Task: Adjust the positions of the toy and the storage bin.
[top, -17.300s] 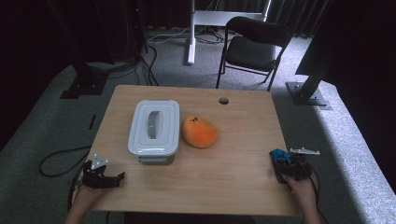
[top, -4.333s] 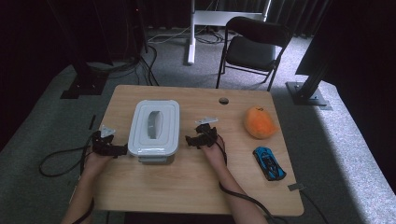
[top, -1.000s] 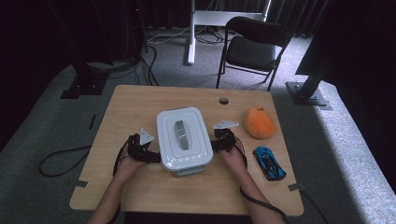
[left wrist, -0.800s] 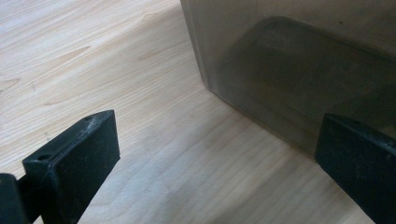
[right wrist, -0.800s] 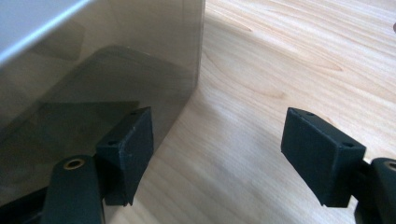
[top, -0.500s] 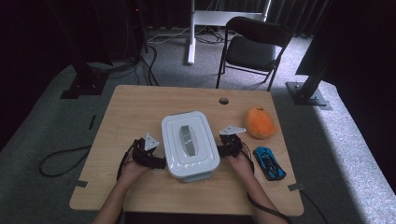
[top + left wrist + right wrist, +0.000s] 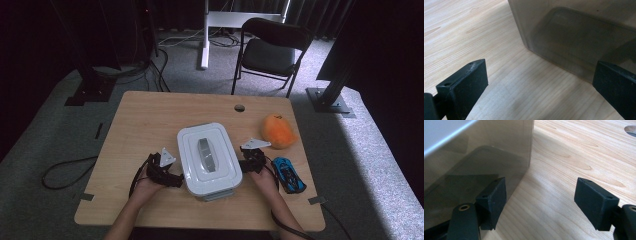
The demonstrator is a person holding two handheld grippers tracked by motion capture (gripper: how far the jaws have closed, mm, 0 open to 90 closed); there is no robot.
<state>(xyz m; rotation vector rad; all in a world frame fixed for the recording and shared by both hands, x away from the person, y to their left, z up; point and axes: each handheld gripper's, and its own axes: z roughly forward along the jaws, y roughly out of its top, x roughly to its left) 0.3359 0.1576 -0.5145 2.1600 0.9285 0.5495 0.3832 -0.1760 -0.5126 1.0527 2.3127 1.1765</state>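
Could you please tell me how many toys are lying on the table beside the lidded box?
2: an orange plush toy near the table's far right, and a blue toy car nearer the person, just right of the right gripper. The box could hide others.

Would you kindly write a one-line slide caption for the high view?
Two hand-held grippers, left gripper and right gripper, flank a lidded white container on a wooden table.

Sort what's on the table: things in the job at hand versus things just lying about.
In the job:
- lidded container
- left gripper, open, at its side
- right gripper, open, at its other side

Lying about:
- orange plush toy
- blue toy car
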